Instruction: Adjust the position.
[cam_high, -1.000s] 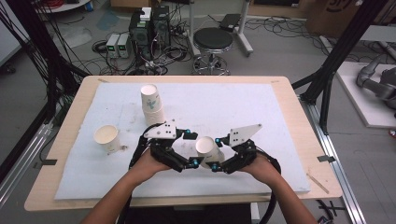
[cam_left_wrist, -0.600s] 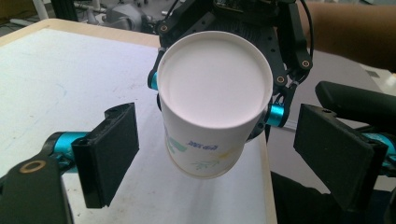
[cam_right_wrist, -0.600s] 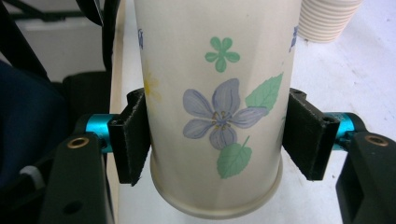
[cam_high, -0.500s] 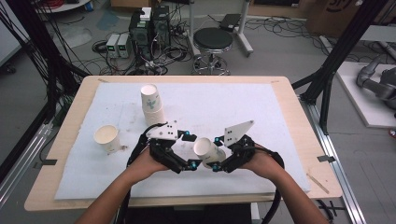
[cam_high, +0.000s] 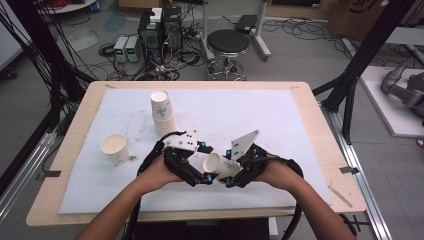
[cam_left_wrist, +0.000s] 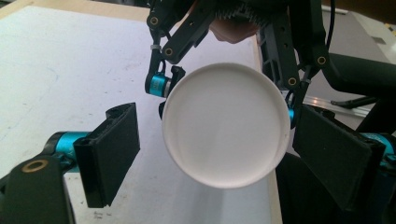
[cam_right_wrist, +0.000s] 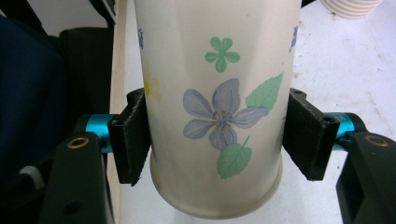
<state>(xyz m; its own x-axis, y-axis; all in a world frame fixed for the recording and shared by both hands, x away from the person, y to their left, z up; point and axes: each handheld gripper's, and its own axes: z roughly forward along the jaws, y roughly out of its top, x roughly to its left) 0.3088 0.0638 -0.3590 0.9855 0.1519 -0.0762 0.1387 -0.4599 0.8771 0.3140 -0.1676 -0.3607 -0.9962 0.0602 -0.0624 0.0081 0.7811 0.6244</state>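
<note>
Overhead, the right claw (cam_high: 231, 176) pinches a flowered paper cup (cam_high: 220, 165) held on its side above the worktop (cam_high: 300, 120), its mouth facing the left claw (cam_high: 200, 172). A cup stack (cam_high: 162, 112) and single cup (cam_high: 115, 148) stand apart. Along the left claw (cam_left_wrist: 215, 154), spread jaws flank the cup's mouth (cam_left_wrist: 226, 125). Along the right claw (cam_right_wrist: 217, 140), both pads press the cup (cam_right_wrist: 217, 93).

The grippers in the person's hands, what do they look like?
The left gripper and right gripper are black linkage frames with brass-ringed pivots, shiny turquoise joints and flat, black, rectangular jaws. Each carries a grey three-cornered plate on top and trails a black cable. The forearms are bare, with no sleeves in sight.
</note>
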